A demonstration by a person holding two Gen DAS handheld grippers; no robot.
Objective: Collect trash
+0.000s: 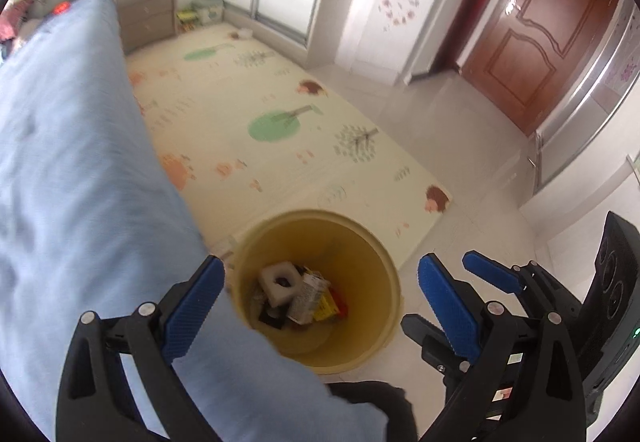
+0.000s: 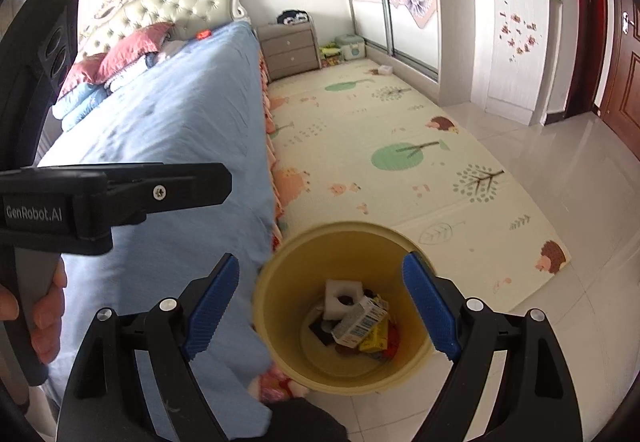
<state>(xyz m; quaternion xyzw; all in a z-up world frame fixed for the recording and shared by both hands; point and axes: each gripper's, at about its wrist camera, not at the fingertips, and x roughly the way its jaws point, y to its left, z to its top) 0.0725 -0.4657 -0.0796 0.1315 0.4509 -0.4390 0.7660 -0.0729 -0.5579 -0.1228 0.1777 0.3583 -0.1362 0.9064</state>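
A yellow trash bin [image 1: 372, 242] stands on the tiled floor beside the bed; it also shows in the right wrist view [image 2: 288, 266]. Inside lie a white foam piece [image 1: 280, 282], a small carton [image 1: 306, 296] and yellow wrappers [image 1: 326, 308]; the same foam piece [image 2: 340, 298], carton [image 2: 360, 322] and wrappers [image 2: 376, 340] show in the right wrist view. My left gripper [image 1: 320, 296] is open and empty above the bin. My right gripper [image 2: 320, 302] is open and empty above the bin too. The right gripper's blue fingers [image 1: 492, 276] show at the left view's right edge.
A bed with a blue sheet [image 2: 172, 129] fills the left side, close to the bin. A patterned play mat [image 2: 380, 153] covers the floor beyond. A nightstand [image 2: 290, 47], white cabinet [image 2: 512, 45] and brown door [image 1: 536, 29] stand farther off. The left gripper's body [image 2: 100, 197] sits at left.
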